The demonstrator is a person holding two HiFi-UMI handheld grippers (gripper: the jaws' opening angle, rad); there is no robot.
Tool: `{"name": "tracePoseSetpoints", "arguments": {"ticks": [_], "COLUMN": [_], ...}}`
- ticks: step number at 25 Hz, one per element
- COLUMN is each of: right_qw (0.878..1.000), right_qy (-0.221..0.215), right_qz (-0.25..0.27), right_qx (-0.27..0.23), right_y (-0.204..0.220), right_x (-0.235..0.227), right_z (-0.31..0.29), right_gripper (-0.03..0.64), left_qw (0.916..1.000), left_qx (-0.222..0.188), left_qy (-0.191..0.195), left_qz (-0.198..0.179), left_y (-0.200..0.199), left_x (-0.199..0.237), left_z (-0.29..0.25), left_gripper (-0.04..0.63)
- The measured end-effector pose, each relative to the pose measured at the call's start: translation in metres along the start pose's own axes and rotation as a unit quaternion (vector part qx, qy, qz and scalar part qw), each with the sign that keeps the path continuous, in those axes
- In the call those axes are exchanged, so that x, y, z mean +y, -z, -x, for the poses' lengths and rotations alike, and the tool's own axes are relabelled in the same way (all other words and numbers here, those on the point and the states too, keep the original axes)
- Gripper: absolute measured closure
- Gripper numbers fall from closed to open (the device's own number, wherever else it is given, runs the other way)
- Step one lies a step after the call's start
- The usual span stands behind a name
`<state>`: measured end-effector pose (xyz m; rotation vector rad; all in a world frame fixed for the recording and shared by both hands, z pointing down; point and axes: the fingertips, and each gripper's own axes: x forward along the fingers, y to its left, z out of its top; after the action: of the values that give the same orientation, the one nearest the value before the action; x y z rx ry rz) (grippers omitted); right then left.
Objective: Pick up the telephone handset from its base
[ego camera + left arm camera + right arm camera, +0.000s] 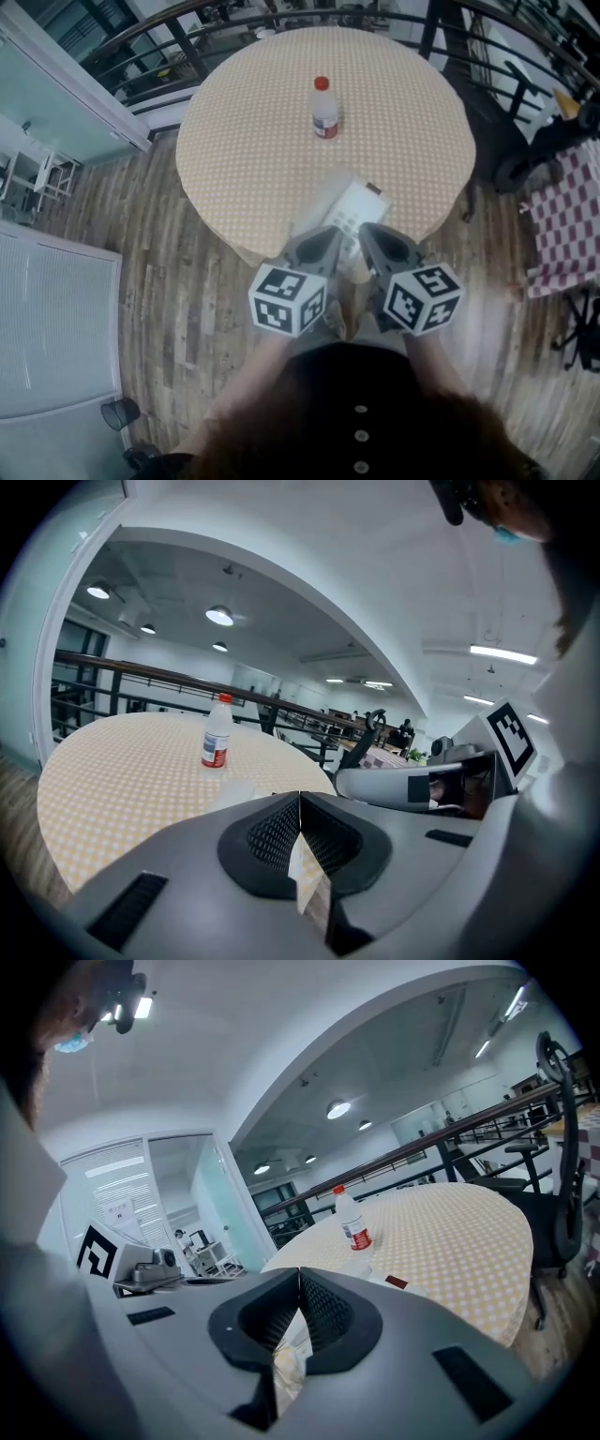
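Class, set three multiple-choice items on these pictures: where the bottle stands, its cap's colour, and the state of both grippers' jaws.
1. Where does the bottle stand? A on the floor; B on the round table, beyond the telephone; C on a chair.
2. Its cap is: A red; B blue; C green.
3. The jaws of the left gripper and right gripper are: A wide apart; B clamped on the handset; C together, empty.
Key: B, it stands upright on the tablecloth; A, red in every view; C, each gripper view shows the jaws meeting with nothing between.

A round checked table (244,141) carries an upright bottle (323,108) and a white telephone (352,211).
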<state>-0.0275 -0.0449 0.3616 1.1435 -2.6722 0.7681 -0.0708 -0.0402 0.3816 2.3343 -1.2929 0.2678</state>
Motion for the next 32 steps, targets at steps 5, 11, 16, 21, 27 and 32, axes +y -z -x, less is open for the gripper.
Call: {"name": "tracePoseSetpoints", "arguments": {"ticks": [5, 11, 16, 21, 27, 32], "right_qw": [1.000, 1.000, 1.000, 0.999, 0.998, 0.997], "right_qy": [0.015, 0.024, 0.019, -0.016, -0.033, -0.041], "right_qz": [-0.003, -0.006, -0.011, -0.020, -0.012, -0.022], "right_qx": [0.003, 0.013, 0.011, 0.023, 0.043, 0.054], "right_y": [0.004, 0.011, 0.007, 0.004, 0.007, 0.013], "right_x": [-0.003, -0.008, -0.018, -0.019, -0.019, -0.020], "right_z": [-0.007, -0.011, -0.010, -0.013, -0.019, -0.025], "right_gripper": [0.606, 0.606, 0.606, 0.606, 0.606, 0.606], "left_qw": [0.9999, 0.9998, 0.9998, 0.9997, 0.9993, 0.9983], "left_qx": [0.006, 0.013, 0.020, 0.022, 0.026, 0.033], "left_qy": [0.012, 0.014, 0.010, -0.001, -0.023, -0.044], "left_qz": [0.000, -0.005, 0.000, 0.013, 0.014, 0.020], "left_y": [0.001, 0.003, 0.006, 0.006, 0.004, 0.010], "left_x": [0.010, 0.015, 0.015, 0.014, 0.022, 0.033], "left_z": [-0.009, -0.013, -0.023, -0.027, -0.028, -0.028], "left_gripper": [0.587, 0.587, 0.588, 0.588, 0.586, 0.586]}}
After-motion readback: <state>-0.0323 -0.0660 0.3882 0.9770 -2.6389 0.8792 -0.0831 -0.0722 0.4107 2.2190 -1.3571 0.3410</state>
